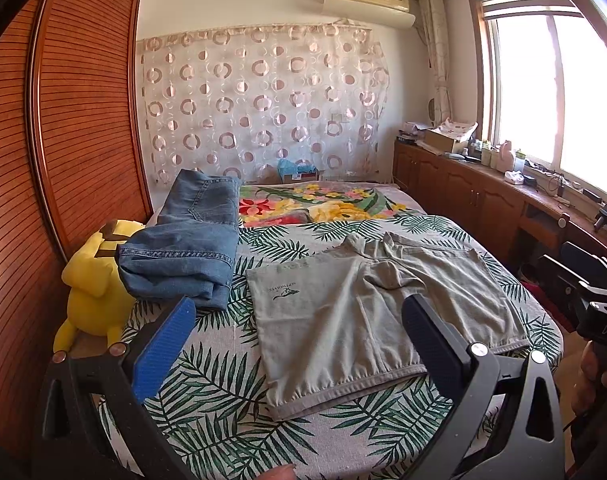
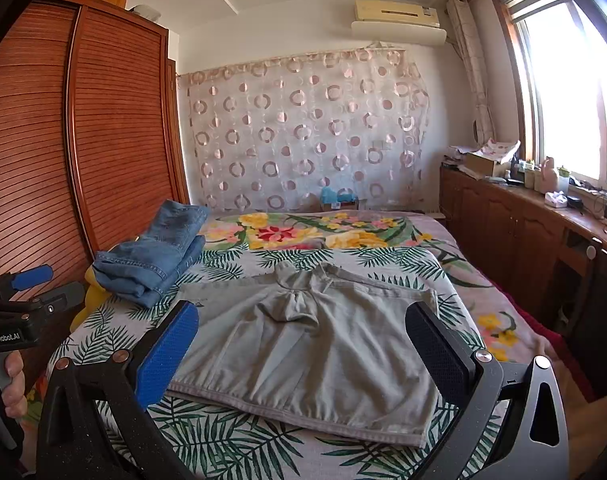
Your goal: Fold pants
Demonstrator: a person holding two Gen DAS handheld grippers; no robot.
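left hand-held gripper (image 1: 299, 332) agape, right hand-held gripper (image 2: 303, 340) too — both empty

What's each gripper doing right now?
Left gripper: open, empty, above the grey cotton shorts.
Right gripper: open, empty, above those shorts.

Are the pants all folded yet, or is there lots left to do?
Partly. The blue jeans already sit folded in a pile beside the yellow plush toy. The grey shorts lie spread flat on the leaf-print bedcover, not yet folded. Nothing is in hand: the left claw and right claw both hover open above the shorts. Left: grab and fold them.
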